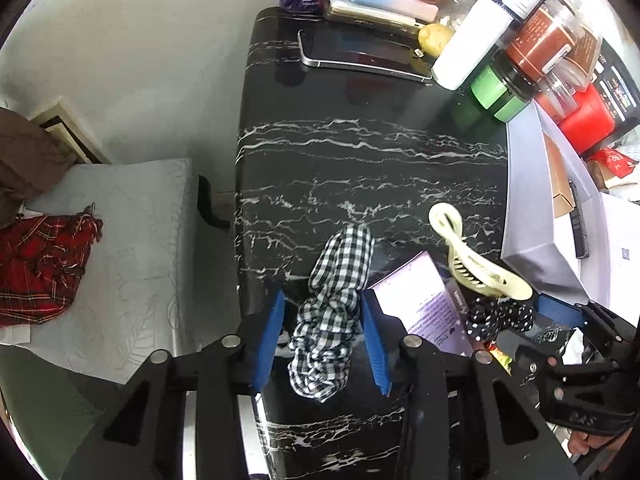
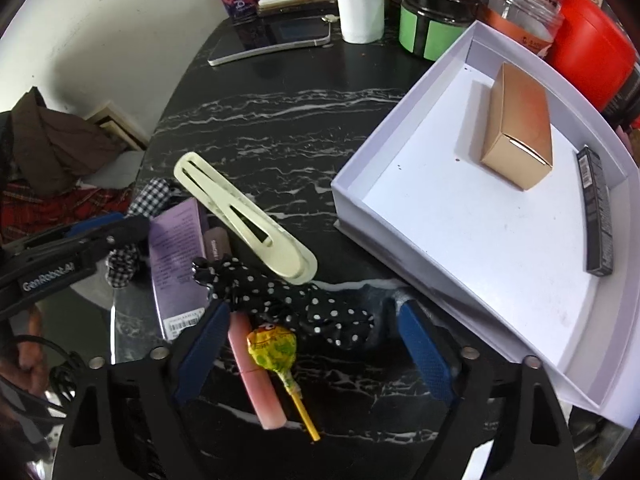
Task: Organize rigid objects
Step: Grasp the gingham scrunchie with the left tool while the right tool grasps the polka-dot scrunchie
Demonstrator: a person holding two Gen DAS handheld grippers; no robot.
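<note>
My left gripper (image 1: 324, 340) points down at the black marble table (image 1: 360, 152), its blue pads pressed against both sides of a black-and-white checked scrunchie (image 1: 332, 300). Beside it lie a purple box (image 1: 420, 304), a cream hair clip (image 1: 472, 256) and a polka-dot scrunchie (image 1: 500, 316). My right gripper (image 2: 316, 356) stands open over a yellow lollipop (image 2: 272, 348) and a pink tube (image 2: 256, 380), with the polka-dot scrunchie (image 2: 288, 300) just ahead of its pads. A white tray (image 2: 460, 232) at the right holds a gold carton (image 2: 516, 124) and a slim black box (image 2: 596, 216).
Along the table's far edge stand a phone (image 1: 360, 52), a white bottle (image 2: 360, 0), a green-labelled jar (image 2: 432, 28), spice jars and a red container (image 2: 592, 52). Left of the table is a bed (image 1: 132, 240) with a red plaid cloth (image 1: 40, 264).
</note>
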